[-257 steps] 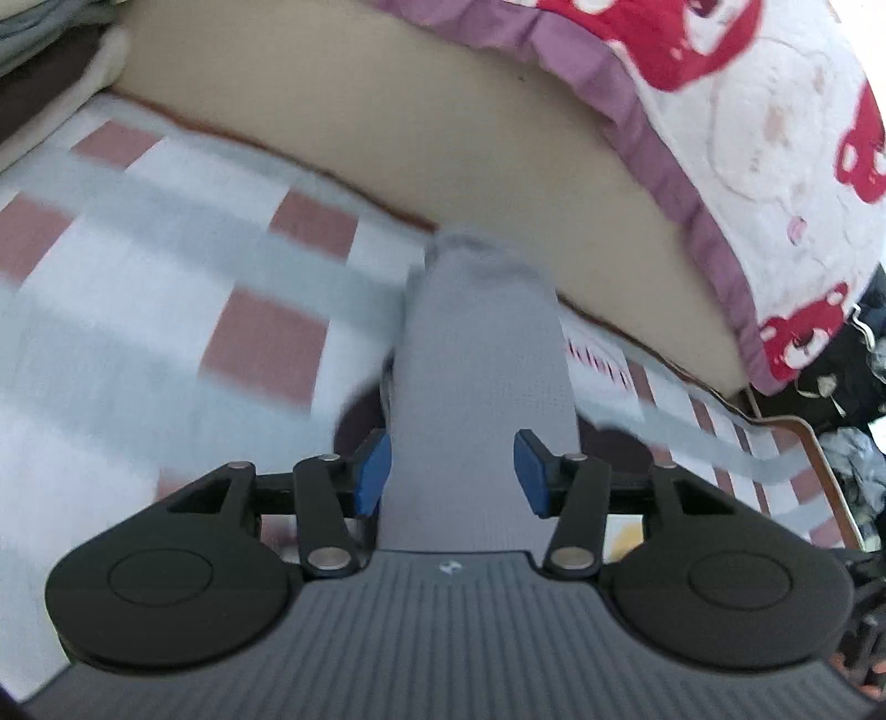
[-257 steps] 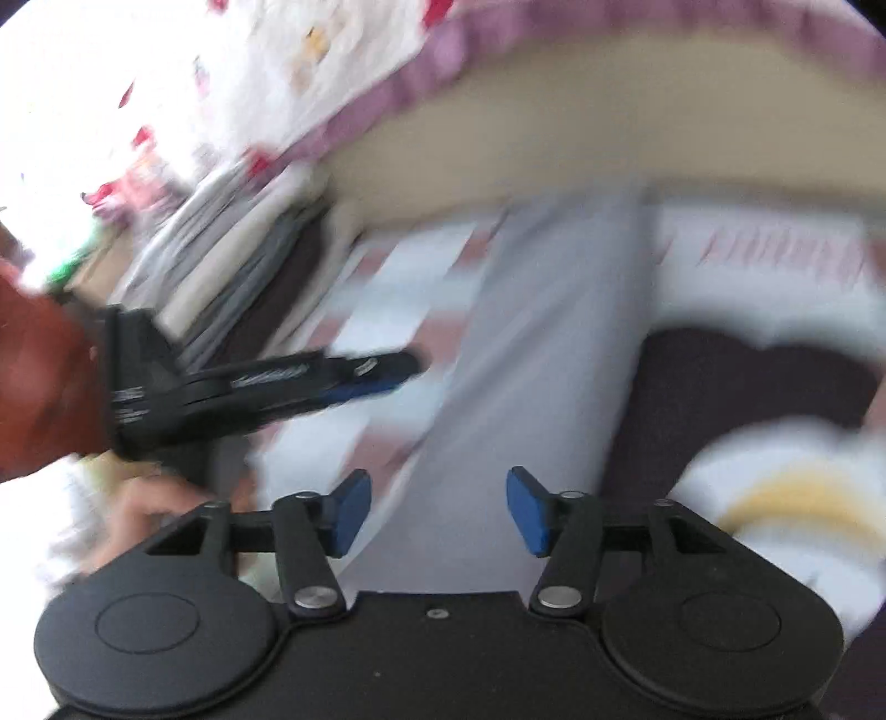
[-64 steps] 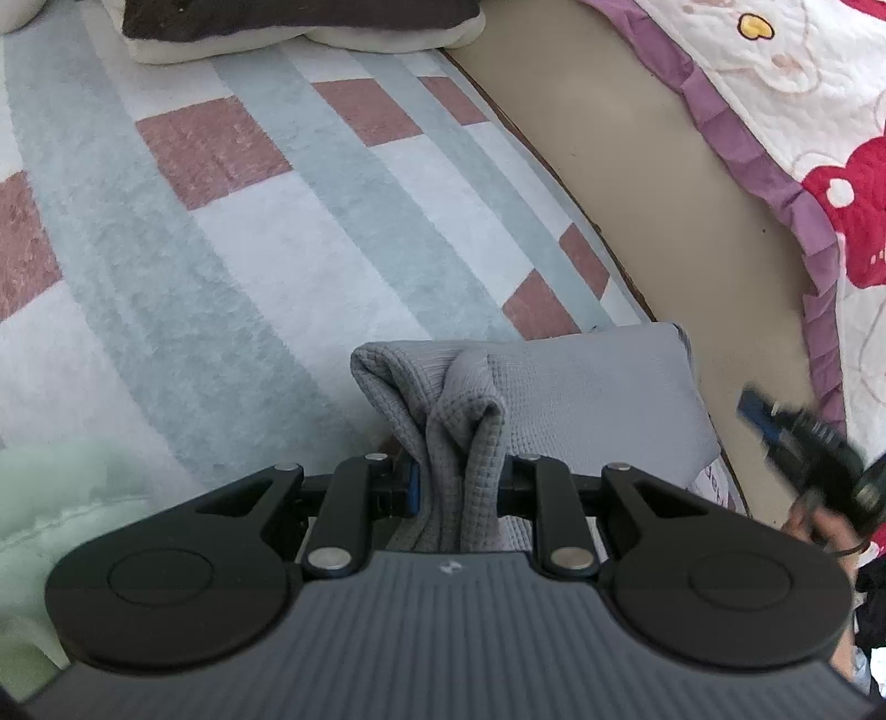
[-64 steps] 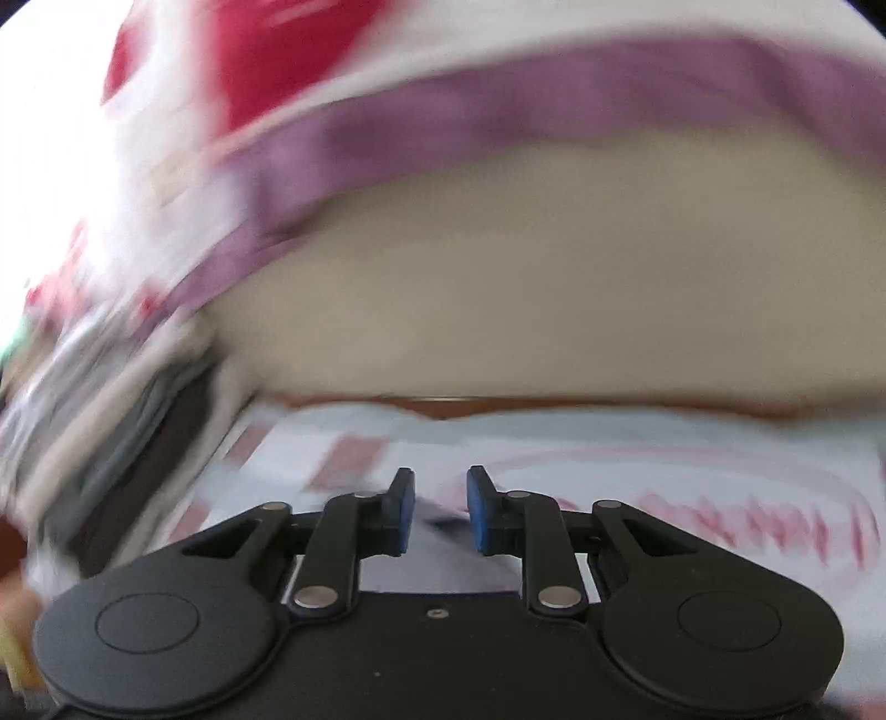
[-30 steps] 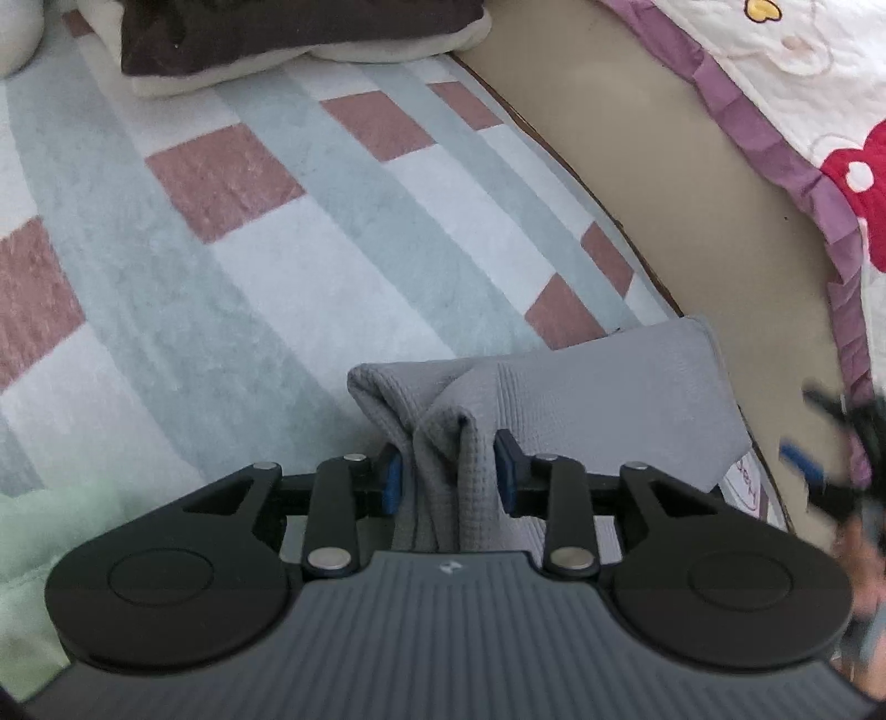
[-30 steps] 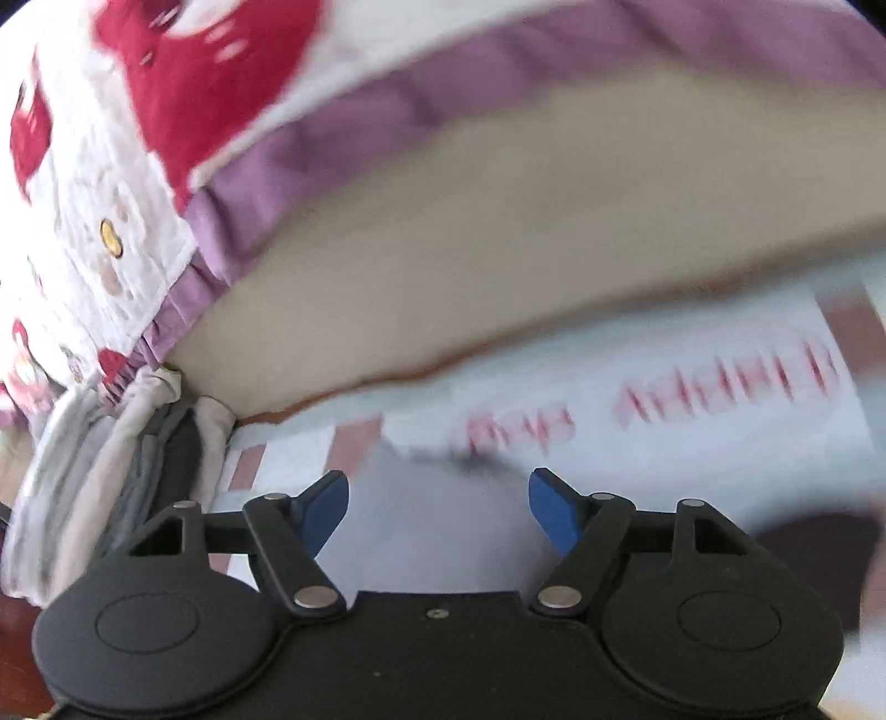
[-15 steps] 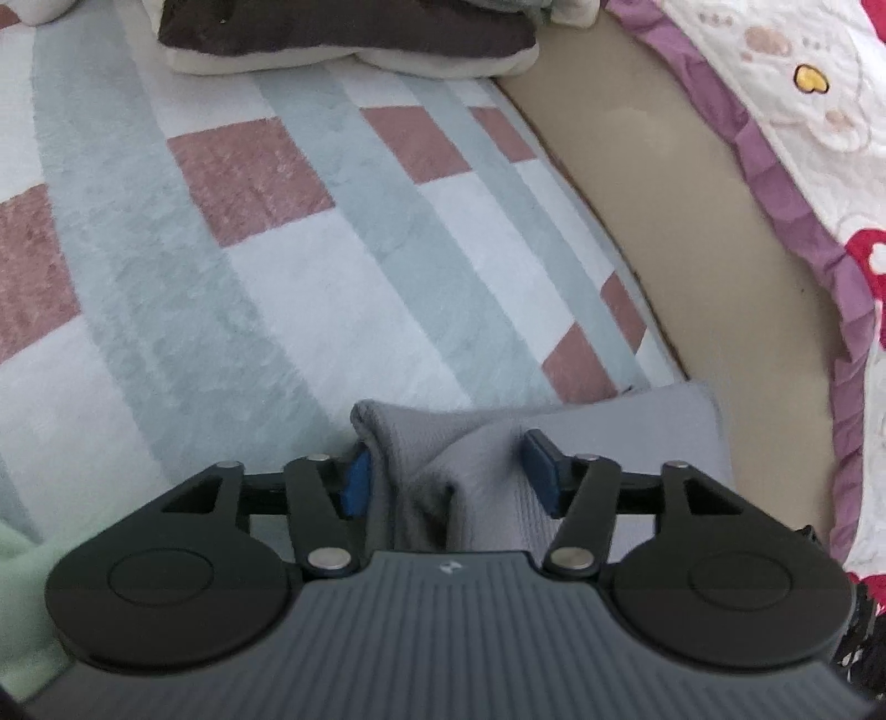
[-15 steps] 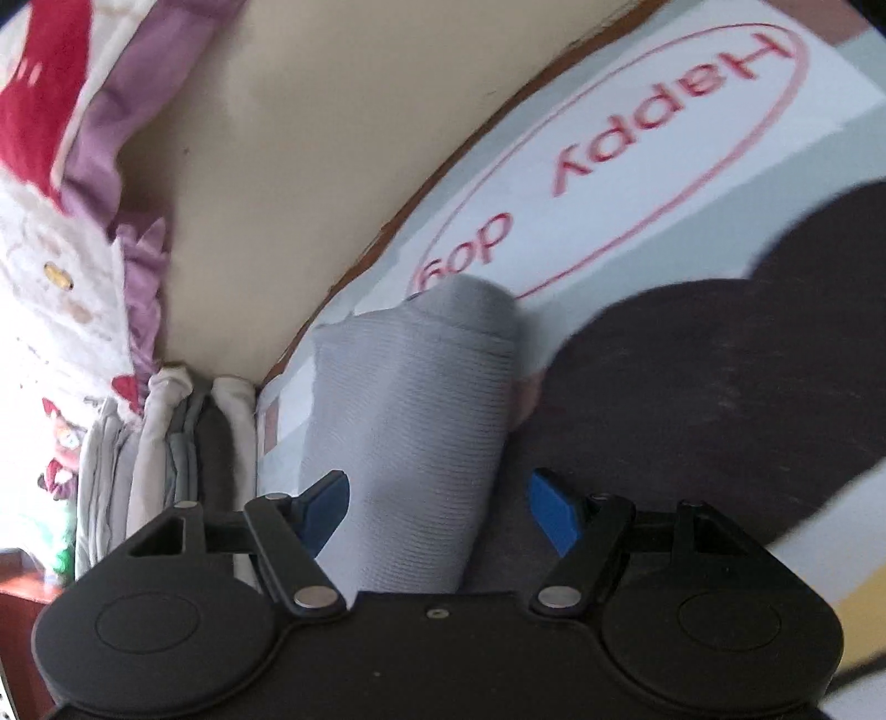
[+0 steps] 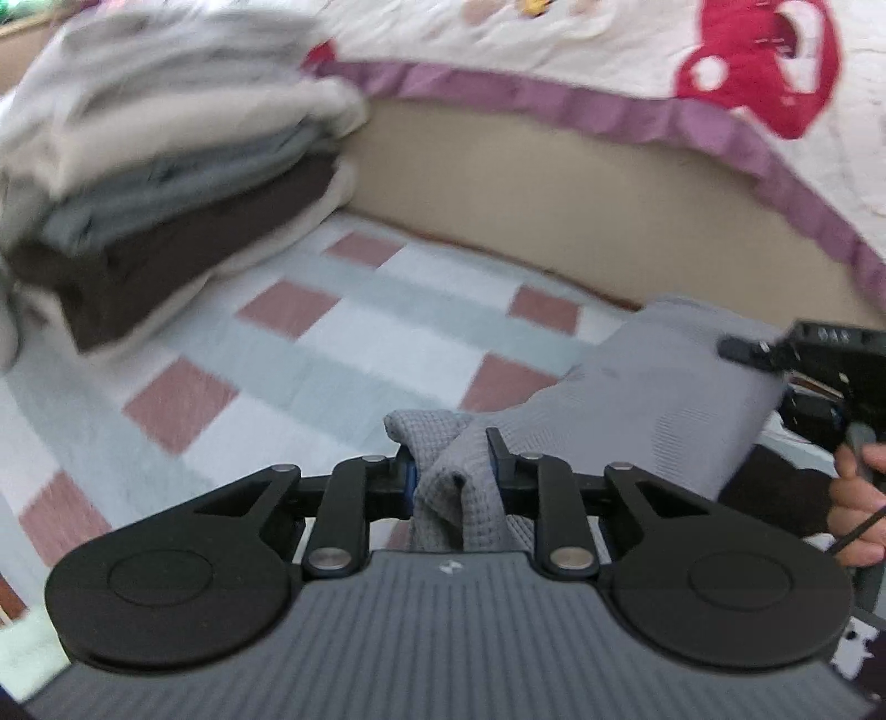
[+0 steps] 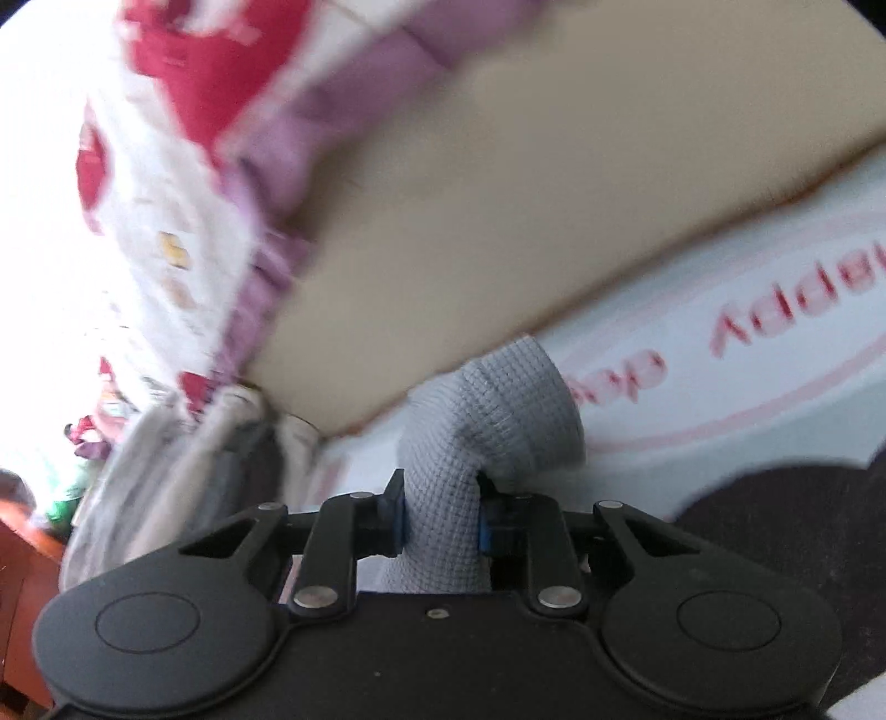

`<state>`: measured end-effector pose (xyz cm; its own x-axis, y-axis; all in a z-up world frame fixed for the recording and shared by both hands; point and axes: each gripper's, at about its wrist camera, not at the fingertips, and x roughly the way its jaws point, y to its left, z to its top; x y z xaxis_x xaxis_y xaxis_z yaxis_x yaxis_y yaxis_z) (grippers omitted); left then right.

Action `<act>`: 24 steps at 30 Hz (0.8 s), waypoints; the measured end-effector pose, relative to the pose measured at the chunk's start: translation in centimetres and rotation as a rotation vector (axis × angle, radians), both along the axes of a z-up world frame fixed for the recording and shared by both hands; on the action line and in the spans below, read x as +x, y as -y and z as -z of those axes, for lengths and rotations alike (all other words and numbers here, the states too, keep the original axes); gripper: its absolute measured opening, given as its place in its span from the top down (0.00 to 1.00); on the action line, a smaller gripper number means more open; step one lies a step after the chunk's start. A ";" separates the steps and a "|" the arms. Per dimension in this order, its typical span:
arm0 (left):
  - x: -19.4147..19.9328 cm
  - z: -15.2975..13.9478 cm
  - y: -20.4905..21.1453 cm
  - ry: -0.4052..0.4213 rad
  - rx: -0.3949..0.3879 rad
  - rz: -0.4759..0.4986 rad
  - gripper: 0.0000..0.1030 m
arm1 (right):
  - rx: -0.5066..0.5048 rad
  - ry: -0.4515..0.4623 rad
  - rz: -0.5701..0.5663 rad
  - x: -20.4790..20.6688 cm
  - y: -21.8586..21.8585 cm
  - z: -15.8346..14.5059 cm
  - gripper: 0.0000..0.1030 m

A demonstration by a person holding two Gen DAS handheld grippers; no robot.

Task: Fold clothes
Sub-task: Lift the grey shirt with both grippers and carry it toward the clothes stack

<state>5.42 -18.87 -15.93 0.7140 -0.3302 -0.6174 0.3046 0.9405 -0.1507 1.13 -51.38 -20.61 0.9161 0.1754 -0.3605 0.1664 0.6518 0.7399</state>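
Two ends of one grey waffle-knit garment [image 9: 664, 399] are caught at this moment, one in each pair of tongs. In the left wrist view the left tongs [image 9: 451, 471] are closing on a bunched fold of the knit, which stands up between the blue pads and spills back under the tool's body; the pads press the cloth from both sides. From there the garment stretches away to the right as a broad smooth panel, lifted off the checked rug [image 9: 310, 354] of pale blue, white and dusty red squares. At its far end the right tongs [image 9: 736, 348] reach in from the right edge of that view, held by a hand [image 9: 858, 498], and meet the top corner of the panel. The right wrist view shows the same grip up close: the right tongs [image 10: 440, 518] are closing on a rolled, tube-like bunch of the grey knit [image 10: 487, 410], pinched between the blue pads, its free end curling up and over just ahead of them. Beyond the rug runs a beige bed side [image 9: 554, 188], draped from above with a white quilt [image 9: 637, 50] printed in red and edged in purple. To the left, against the bed, sits a stack of folded clothes [image 9: 144, 183], blurred, in cream, grey and dark brown layers.
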 end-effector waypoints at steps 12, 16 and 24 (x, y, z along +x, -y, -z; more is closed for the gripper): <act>-6.3 -12.7 -4.0 0.144 0.026 0.141 0.80 | -0.199 0.091 -0.003 -8.0 -5.4 -11.8 0.75; -9.2 -17.5 -7.3 0.214 0.054 0.201 0.81 | -0.312 0.106 -0.053 -8.2 -9.7 -17.7 0.75; -16.6 -26.1 -13.6 0.423 0.090 0.255 0.81 | -0.491 0.168 -0.224 -6.1 -18.7 -33.8 0.75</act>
